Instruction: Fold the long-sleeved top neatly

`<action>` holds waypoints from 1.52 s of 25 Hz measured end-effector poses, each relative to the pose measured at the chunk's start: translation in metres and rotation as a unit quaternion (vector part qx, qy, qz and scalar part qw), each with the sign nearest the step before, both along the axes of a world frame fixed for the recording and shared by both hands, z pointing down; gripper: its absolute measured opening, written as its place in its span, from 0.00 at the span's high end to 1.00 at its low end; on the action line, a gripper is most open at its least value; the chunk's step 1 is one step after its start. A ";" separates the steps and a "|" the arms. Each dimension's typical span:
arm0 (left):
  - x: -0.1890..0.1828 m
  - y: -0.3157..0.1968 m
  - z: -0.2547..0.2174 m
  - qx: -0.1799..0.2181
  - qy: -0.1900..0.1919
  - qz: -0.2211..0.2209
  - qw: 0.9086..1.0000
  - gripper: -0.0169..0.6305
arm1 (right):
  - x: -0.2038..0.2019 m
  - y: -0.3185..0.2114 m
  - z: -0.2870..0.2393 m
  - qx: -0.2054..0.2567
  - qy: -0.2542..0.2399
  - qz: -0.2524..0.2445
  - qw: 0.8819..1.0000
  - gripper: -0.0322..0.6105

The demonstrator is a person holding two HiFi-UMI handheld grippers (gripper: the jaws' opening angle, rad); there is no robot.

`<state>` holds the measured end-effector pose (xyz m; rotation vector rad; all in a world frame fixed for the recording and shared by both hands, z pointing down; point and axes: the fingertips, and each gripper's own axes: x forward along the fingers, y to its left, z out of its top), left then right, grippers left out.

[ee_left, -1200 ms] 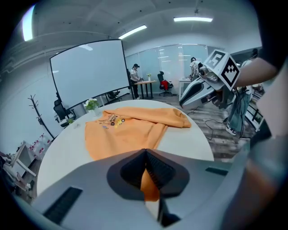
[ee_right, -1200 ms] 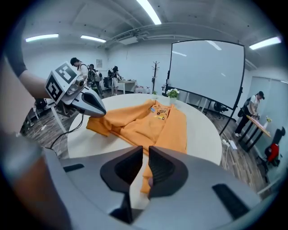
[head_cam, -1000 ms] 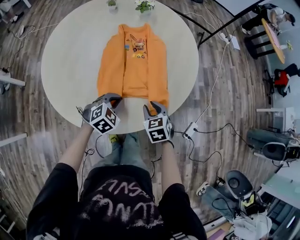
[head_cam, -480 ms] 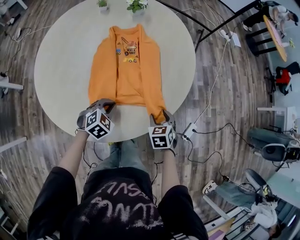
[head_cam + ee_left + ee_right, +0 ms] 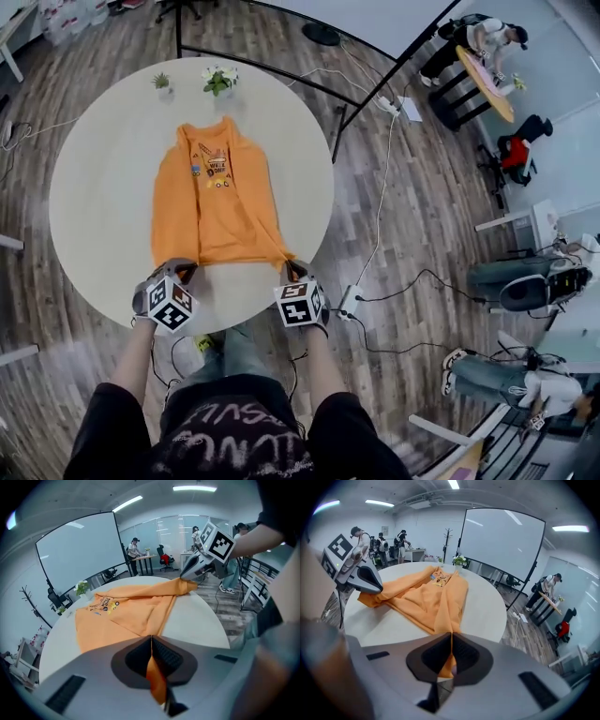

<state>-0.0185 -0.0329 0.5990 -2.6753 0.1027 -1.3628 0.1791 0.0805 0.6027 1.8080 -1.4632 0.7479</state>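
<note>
Well, left tongs and right tongs each clenched a lower corner of the orange top, left of centre on the table; next, I judged, that edge wanted lifting toward the collar

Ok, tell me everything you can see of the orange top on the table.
The orange long-sleeved top looks like soft fabric, with a coloured print on the chest. It lies front up on the round pale table, collar at the far side, sleeves down along the body, hem toward the person. The left gripper is shut on its lower left corner; the right gripper has just closed on the lower right corner, drawn out to a point.
</note>
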 end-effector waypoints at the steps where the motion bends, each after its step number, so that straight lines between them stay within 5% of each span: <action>1: 0.000 0.000 -0.004 0.002 0.002 0.000 1.000 0.95 | 0.004 0.000 -0.008 0.005 0.003 0.005 1.000 0.93; 16: -0.029 0.016 -0.021 0.000 0.023 0.005 1.000 0.90 | 0.029 0.001 -0.089 0.054 0.050 0.057 0.996 0.93; 27: -0.023 0.036 -0.009 -0.016 -0.008 -0.005 1.000 0.64 | 0.063 -0.006 -0.092 0.059 0.049 0.051 0.996 0.93; 32: -0.028 0.034 0.012 0.000 -0.061 -0.040 0.997 0.66 | 0.082 -0.011 -0.076 0.054 0.039 0.030 0.997 0.93; 38: -0.025 0.017 0.010 0.005 -0.083 -0.096 0.992 0.86 | 0.123 -0.018 -0.070 0.061 0.026 0.017 0.998 0.93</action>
